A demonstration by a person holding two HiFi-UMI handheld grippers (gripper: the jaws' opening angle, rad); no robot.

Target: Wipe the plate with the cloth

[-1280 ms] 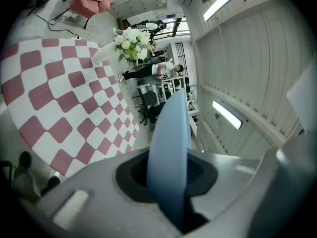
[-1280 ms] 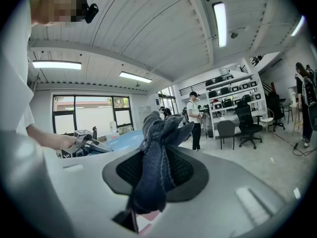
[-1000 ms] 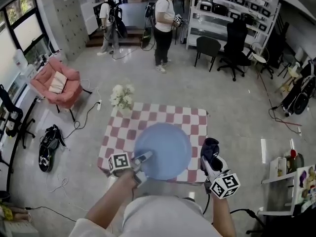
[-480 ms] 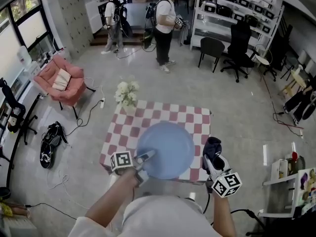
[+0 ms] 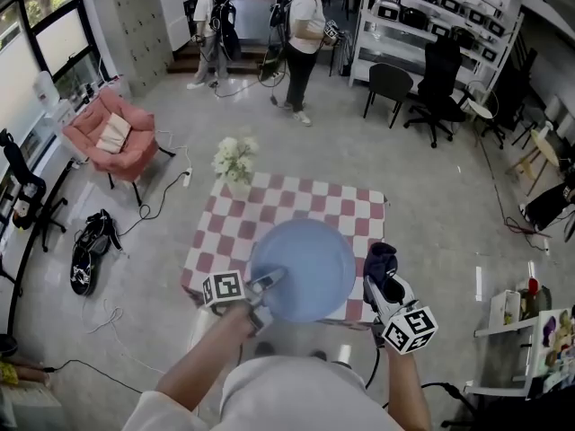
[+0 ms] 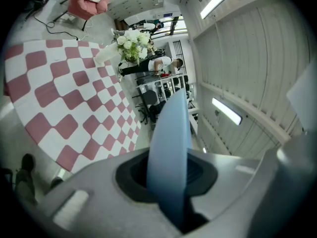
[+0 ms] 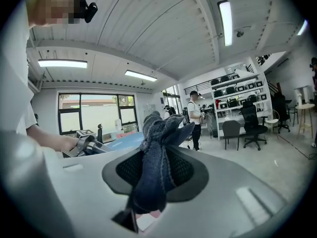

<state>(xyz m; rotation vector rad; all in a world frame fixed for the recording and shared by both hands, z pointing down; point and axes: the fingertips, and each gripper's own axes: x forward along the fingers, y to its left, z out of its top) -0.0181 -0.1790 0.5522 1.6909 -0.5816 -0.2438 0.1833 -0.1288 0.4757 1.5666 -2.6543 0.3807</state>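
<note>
Left gripper (image 5: 262, 285): fingers clamped on the near-left rim of the plate, which runs edge-on between them in the left gripper view.
Plate (image 5: 304, 268): pale blue, round, over the near half of the bench; it seems held clear of the top, though the angle leaves that unsure.
Right gripper (image 5: 384, 285): fingers pinched on the cloth, just beside the plate's right rim.
Cloth (image 5: 381, 260): dark blue, bunched, sticking out past the fingertips.
Bench (image 5: 225, 232): small, covered in red-and-white checks.
Flowers (image 5: 234, 158): white bunch at the far-left corner of the bench.
Armchair (image 5: 112, 137): pink, on the floor well to the left.
</note>
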